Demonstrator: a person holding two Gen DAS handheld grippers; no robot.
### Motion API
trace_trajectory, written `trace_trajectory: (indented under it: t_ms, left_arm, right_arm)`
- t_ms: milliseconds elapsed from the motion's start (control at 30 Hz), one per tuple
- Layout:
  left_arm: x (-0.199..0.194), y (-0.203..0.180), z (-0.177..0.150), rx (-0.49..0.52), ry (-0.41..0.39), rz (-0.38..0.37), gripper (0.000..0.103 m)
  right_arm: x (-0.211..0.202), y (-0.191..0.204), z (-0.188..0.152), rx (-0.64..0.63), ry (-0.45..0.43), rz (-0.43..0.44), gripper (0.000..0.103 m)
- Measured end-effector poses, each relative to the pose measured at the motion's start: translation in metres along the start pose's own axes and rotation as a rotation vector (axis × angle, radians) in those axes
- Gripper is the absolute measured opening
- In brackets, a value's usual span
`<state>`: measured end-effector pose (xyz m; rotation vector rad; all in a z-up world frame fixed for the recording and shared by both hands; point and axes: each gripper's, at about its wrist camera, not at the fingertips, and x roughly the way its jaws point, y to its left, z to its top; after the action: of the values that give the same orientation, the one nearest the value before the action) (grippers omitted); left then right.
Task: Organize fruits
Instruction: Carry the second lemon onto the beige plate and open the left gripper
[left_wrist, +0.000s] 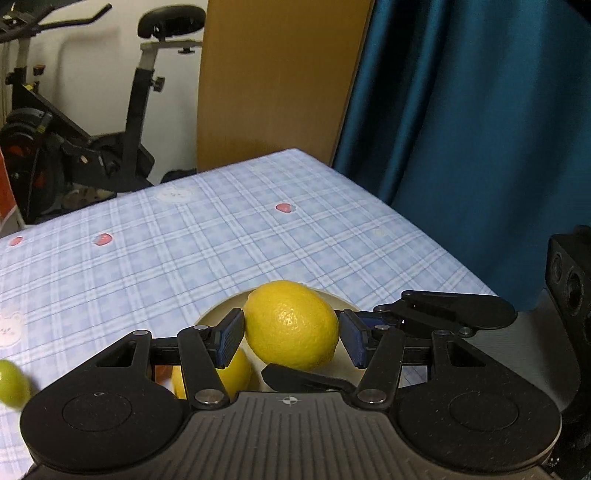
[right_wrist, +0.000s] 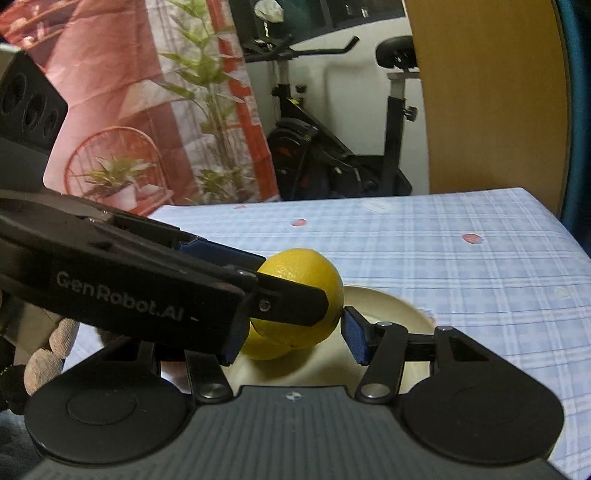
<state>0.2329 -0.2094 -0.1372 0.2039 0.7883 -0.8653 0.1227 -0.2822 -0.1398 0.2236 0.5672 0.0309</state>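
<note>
Two lemons show at the cream plate (left_wrist: 345, 302): one lemon (left_wrist: 291, 325) sits between the blue pads of the left hand-held gripper (left_wrist: 291, 338), above the plate, and a second lemon (left_wrist: 236, 373) lies lower, partly hidden behind the left finger. The pads press the fruit's two ends, so the left hand-held gripper is pinching the lemon, probably to set it down with the other one or lift it clear; which, the pictures do not say. In the right wrist view the same lemon (right_wrist: 306, 291) is crossed by the left tool's dark finger, above the plate (right_wrist: 399, 306). The right hand-held gripper (right_wrist: 295, 338) stands spread, holding nothing, just beside the plate, likely waiting its turn. A green fruit (left_wrist: 13, 384) lies apart on the checked counter (left_wrist: 221, 240), apparently not yet gathered.
</note>
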Motion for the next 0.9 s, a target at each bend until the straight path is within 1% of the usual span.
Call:
trace_trajectory:
  t_ms: [200, 433, 633, 900]
  left_arm:
    - [0.030, 0.003, 0.007, 0.001, 0.048, 0.005, 0.060]
    - [0.041, 0.008, 0.008, -0.005, 0.073, 0.017, 0.060]
    - [0.056, 0.012, 0.014, -0.014, 0.086, 0.033, 0.060]
    - [0.063, 0.016, 0.013, -0.022, 0.101, 0.038, 0.059]
  right_arm:
    - [0.021, -0.018, -0.001, 0.034, 0.035, -0.027, 0.057]
    - [0.034, -0.028, -0.003, 0.056, 0.062, -0.034, 0.057]
    - [0.042, -0.028, -0.003, 0.060, 0.079, -0.039, 0.057]
    - [0.048, -0.025, 0.001, 0.074, 0.095, -0.070, 0.057]
